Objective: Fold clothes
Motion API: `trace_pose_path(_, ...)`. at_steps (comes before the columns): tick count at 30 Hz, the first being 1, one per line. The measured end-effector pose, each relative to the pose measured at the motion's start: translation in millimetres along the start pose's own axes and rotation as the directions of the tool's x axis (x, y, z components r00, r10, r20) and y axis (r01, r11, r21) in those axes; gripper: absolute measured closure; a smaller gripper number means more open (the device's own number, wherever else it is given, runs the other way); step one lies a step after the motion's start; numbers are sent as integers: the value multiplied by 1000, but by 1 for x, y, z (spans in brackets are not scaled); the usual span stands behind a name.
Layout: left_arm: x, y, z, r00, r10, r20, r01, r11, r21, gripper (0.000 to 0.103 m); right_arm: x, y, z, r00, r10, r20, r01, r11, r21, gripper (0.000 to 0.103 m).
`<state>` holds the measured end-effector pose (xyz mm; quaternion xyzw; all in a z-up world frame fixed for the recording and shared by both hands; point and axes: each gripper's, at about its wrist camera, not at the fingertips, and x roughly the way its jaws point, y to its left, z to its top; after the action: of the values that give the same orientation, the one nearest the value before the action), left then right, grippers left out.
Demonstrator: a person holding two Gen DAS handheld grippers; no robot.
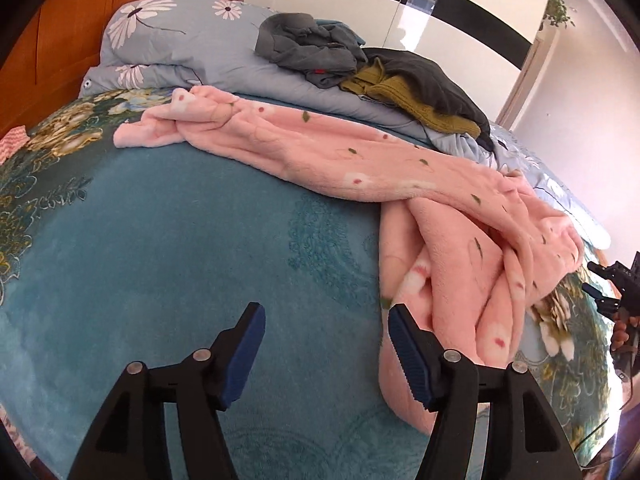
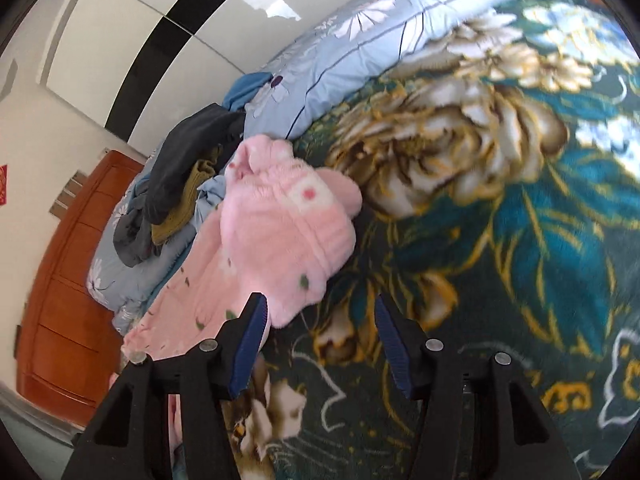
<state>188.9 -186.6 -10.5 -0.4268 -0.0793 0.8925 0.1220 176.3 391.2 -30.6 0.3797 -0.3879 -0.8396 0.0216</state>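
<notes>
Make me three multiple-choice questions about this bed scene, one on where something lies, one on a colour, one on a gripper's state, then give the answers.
1. Where does the mustard knit lie?
A. on the light-blue floral quilt
B. on the floor
C. between the gripper's fingers

2. What colour is the fleece garment?
A. grey
B. pink
C. white

3. How is the left gripper?
A. shut on cloth
B. open, holding nothing
C. out of view

Answers: 1 A, it sits in the clothes pile on the quilt. 2 B, pink with small flowers. 3 B, bare teal blanket shows between its fingers.
</notes>
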Motion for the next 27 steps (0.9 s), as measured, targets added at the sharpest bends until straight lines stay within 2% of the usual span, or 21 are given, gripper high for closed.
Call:
trace_pose_path(3,-7,-5,-11,1000,-11,-12,12,1000,15,34,20,16,-18,995,83,-54,-84,996,-13,46)
trace_pose_path(9,-10,-18,-26,999,-28,-24,28,1000,10,34,69,65,-45,969,158,-188,-172,983,-62,46)
trace_pose_path(11,-9,-24,-30,999,-17,-34,18,999,28,34,85,81,-54,956,180,-233,-202,976,-75,56)
trace_pose_path(12,-9,-26,-32,999,-13,-36,14,999,35,34,94,89,-59,948,190,-256,-217,973,-82,76)
trace_pose_path(13,-9,-28,-33,999,-9,-37,10,999,42,34,102,97,-64,939,201,-278,-233,969,-87,90)
trace_pose_path(14,-9,-29,-33,999,-7,-38,9,999,45,34,103,104,-62,939,203,-278,-239,966,-102,91)
trace_pose_path(18,-9,-29,-27,999,-18,-28,19,999,28,34,89,130,-28,954,221,-205,-257,951,-172,94)
trace_pose_path(20,-2,-29,-19,998,-47,-30,47,999,-2,34,75,146,0,965,232,-124,-255,943,-213,94)
trace_pose_path(23,11,-30,-4,995,-97,-34,95,994,-53,34,67,162,37,980,199,-7,-195,949,-247,94)
trace_pose_path(25,19,-31,6,991,-130,-35,126,988,-87,34,70,162,50,984,177,17,-168,958,-231,94)
trace_pose_path(27,27,-31,16,986,-163,-36,158,980,-121,34,75,156,51,985,174,6,-169,965,-202,94)
